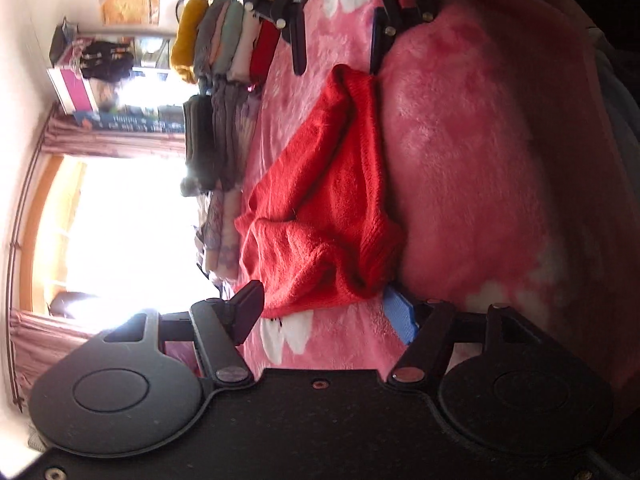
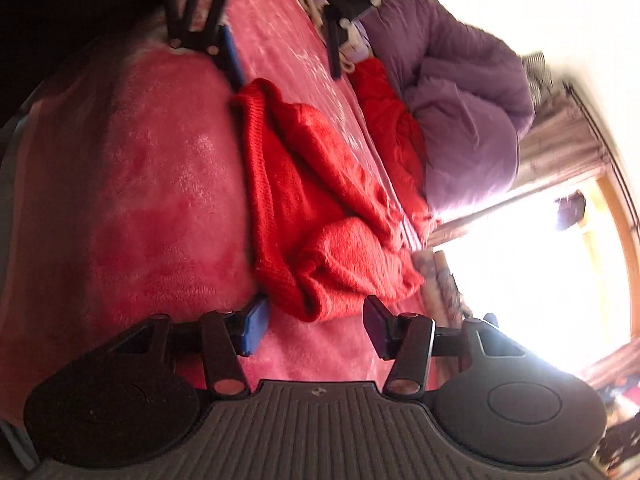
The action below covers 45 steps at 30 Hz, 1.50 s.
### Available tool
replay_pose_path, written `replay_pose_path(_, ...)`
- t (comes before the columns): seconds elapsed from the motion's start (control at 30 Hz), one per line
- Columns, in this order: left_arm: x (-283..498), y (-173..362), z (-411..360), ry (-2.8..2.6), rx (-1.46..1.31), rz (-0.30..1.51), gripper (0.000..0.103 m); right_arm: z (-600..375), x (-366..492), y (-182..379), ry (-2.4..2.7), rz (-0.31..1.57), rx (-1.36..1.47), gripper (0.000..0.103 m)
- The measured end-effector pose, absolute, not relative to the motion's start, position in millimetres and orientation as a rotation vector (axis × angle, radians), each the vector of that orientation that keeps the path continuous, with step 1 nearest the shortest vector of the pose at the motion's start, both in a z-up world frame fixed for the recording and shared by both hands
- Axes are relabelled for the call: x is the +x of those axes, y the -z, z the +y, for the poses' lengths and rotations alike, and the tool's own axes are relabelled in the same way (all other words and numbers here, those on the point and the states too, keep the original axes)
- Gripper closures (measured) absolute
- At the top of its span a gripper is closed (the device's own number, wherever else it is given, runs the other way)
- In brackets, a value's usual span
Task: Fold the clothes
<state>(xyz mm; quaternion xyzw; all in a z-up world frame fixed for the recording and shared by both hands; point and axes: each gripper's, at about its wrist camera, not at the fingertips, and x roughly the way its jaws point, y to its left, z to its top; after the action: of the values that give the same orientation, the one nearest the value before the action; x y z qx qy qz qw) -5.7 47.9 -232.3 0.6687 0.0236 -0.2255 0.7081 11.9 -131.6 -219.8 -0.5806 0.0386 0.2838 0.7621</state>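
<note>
We have the red sweater (image 1: 320, 208) lying crumpled on the pink fleece blanket (image 1: 472, 168), bunched into a long heap along the foot of a raised fold in that blanket, with a ribbed edge running along its near side. Our left gripper (image 1: 332, 316) sits at one end of the heap and our right gripper (image 2: 316, 320) at the other, each with its jaws spread wide and nothing between them; the wrist views show each tool facing the other across the garment. As we judge it, the step in hand is to take hold of the two ends of the ribbed edge, so we would do well to close on the rib itself rather than on the loose fluffy bulk, catch only one layer, and lift both ends together so the sweater opens flat instead of twisting. The fuzzy knit will likely cling to the fleece, so a clean lift seems better than a drag. For room, the flat pink stretch beyond the sweater is open, but it is bounded by stacks of folded clothes (image 1: 224, 92) on one side and a purple quilted bundle (image 2: 460, 120) on the other, and a second red garment (image 2: 392, 136) lies against that bundle; we should spread toward the middle.
</note>
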Motion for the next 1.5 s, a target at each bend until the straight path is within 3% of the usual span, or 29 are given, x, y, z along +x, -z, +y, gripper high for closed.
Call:
replay_pose_path(0.1,1,234,51,0.544,1.501,0.004,0.035,-132,20,211,-0.661,0.061,-1.278,0.034)
replay_pose_path(0.4,18,237,52,0.672,1.556,-0.112,0.037,-138,26,209,-0.765,0.018,-1.342,0.041)
replay_pose_path(0.43,18,235,52,0.675,1.552,-0.118,0.038,-137,27,208,-0.768,0.018,-1.33,0.044)
replay_pose_path(0.47,18,235,52,0.676,1.547,-0.116,0.049,-136,28,207,-0.78,0.044,-1.315,0.056)
replay_pose_path(0.5,18,235,51,0.676,1.55,-0.107,0.065,-136,29,207,-0.792,0.071,-1.3,0.08)
replay_pose_path(0.53,18,238,50,0.677,1.564,-0.097,0.07,-134,26,207,-0.798,0.093,-1.294,0.084)
replay_pose_path(0.67,8,236,46,0.653,1.534,-0.039,0.083,-133,22,196,-0.806,0.184,-1.218,0.085)
replay_pose_path(0.93,-39,190,49,0.736,1.4,0.064,0.084,-156,-30,141,-0.908,0.28,-1.088,0.085)
replay_pose_path(1.27,38,78,85,0.742,0.706,0.286,0.086,-197,58,49,-0.89,0.385,-0.452,0.085)
replay_pose_path(1.5,149,72,125,0.713,0.079,0.417,0.093,-225,184,57,-0.838,0.509,0.118,0.086)
